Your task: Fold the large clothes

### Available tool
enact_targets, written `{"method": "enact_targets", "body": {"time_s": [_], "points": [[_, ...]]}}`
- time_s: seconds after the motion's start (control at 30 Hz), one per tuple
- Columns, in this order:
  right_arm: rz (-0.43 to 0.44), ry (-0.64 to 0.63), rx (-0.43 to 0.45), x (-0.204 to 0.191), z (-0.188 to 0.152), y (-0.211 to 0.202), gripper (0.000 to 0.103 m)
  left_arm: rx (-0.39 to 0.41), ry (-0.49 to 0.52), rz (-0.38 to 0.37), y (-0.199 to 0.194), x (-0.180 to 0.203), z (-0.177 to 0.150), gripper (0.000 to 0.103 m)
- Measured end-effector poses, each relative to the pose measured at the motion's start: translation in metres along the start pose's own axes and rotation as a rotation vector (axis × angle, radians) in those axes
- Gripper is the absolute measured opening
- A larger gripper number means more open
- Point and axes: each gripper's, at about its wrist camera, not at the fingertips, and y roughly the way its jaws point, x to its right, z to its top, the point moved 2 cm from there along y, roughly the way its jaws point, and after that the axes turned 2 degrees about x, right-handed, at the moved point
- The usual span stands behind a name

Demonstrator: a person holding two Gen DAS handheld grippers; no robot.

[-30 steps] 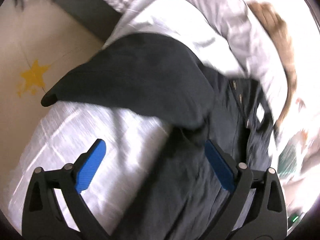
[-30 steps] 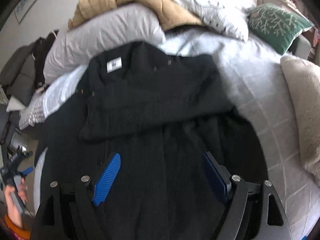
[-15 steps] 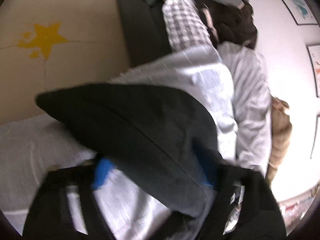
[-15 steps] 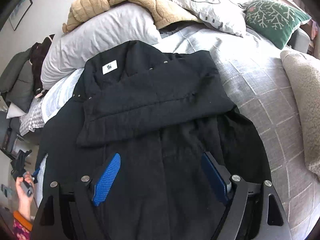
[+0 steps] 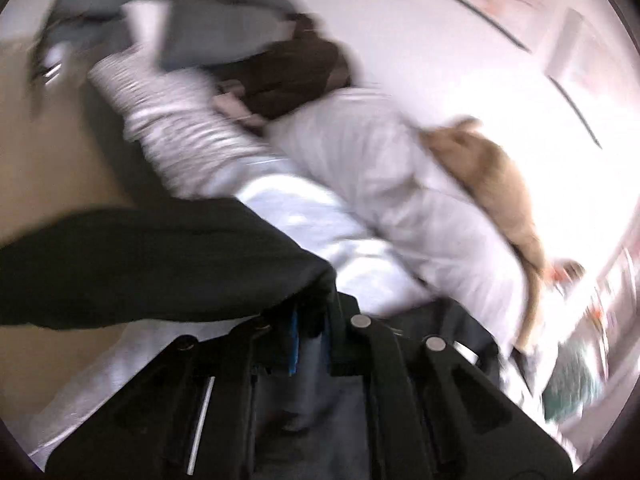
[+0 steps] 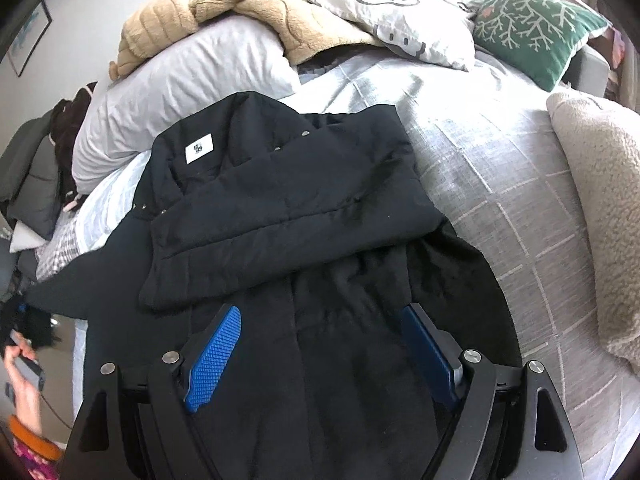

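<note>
A large black coat (image 6: 304, 216) lies on the grey checked bed cover (image 6: 500, 168), collar and white label (image 6: 199, 148) toward the pillows. One sleeve is folded across its chest. My right gripper (image 6: 324, 344) is open and hovers over the coat's lower front, empty. My left gripper (image 5: 310, 332) is shut on the coat's other sleeve (image 5: 160, 264), which stretches out to the left past the bed's edge. The left wrist view is blurred. The left gripper's hand (image 6: 22, 368) shows at the far left of the right wrist view.
A white pillow (image 6: 180, 88), a tan blanket (image 6: 248, 16), a patterned pillow (image 6: 400, 12) and a green cushion (image 6: 532, 28) crowd the head of the bed. A cream fleece throw (image 6: 600, 208) lies on the right. Piled clothes (image 5: 224, 40) sit past the bed's left side.
My left gripper has closed on the black sleeve and swung with it, its view turning toward the pillows. The right gripper has moved slightly closer over the coat and stays open.
</note>
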Motion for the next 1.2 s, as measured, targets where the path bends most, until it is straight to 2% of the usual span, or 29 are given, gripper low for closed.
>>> {"method": "enact_targets", "body": {"time_s": [0.1,0.2,0.3,0.4,0.43,0.47,0.5,0.53,0.57,0.67,0.73,0.83,0.93,1.0,1.07,1.2], "points": [[0.012,0.016,-0.005,0.002,0.0,0.0,0.084,-0.036,0.146,-0.118,-0.003,0.065,-0.015,0.01],[0.015,0.019,-0.006,0.002,0.0,-0.001,0.084,-0.141,0.325,-0.219,0.003,0.121,-0.056,0.01],[0.014,0.017,-0.01,0.003,0.0,-0.001,0.084,-0.308,0.478,-0.258,0.023,0.153,-0.119,0.01],[0.013,0.017,-0.018,0.003,0.0,-0.001,0.084,-0.524,0.526,-0.24,0.051,0.153,-0.183,0.016],[0.013,0.017,-0.025,0.003,-0.001,0.0,0.084,-0.647,0.528,-0.218,0.067,0.144,-0.214,0.029],[0.013,0.017,-0.031,0.003,-0.001,0.0,0.084,-0.714,0.534,-0.188,0.074,0.138,-0.233,0.039],[0.013,0.016,-0.038,0.003,-0.001,0.001,0.084,-0.712,0.538,-0.183,0.075,0.131,-0.245,0.039],[0.012,0.013,-0.045,0.002,-0.002,0.003,0.084,-0.667,0.533,-0.202,0.068,0.128,-0.245,0.04],[0.009,0.005,-0.054,-0.001,-0.003,0.005,0.084,-0.654,0.52,-0.211,0.062,0.127,-0.242,0.047],[0.014,-0.026,-0.065,-0.01,-0.005,0.009,0.084,-0.737,0.474,-0.219,0.045,0.127,-0.232,0.065],[0.023,-0.049,-0.074,-0.019,-0.007,0.011,0.084,-0.756,0.496,-0.198,0.032,0.126,-0.222,0.072],[0.037,-0.08,-0.088,-0.034,-0.011,0.014,0.084,-0.736,0.55,-0.196,0.005,0.116,-0.202,0.074],[0.052,-0.147,-0.098,-0.058,-0.019,0.016,0.084,-0.686,0.546,-0.178,-0.01,0.096,-0.176,0.081],[0.059,-0.201,-0.099,-0.074,-0.025,0.017,0.084,-0.669,0.541,-0.17,-0.011,0.083,-0.16,0.081],[0.075,-0.275,-0.102,-0.101,-0.036,0.02,0.084,-0.657,0.555,-0.114,-0.006,0.073,-0.147,0.081],[0.108,-0.409,-0.093,-0.151,-0.05,0.028,0.084,-0.58,0.548,-0.037,0.008,0.048,-0.125,0.081]]}}
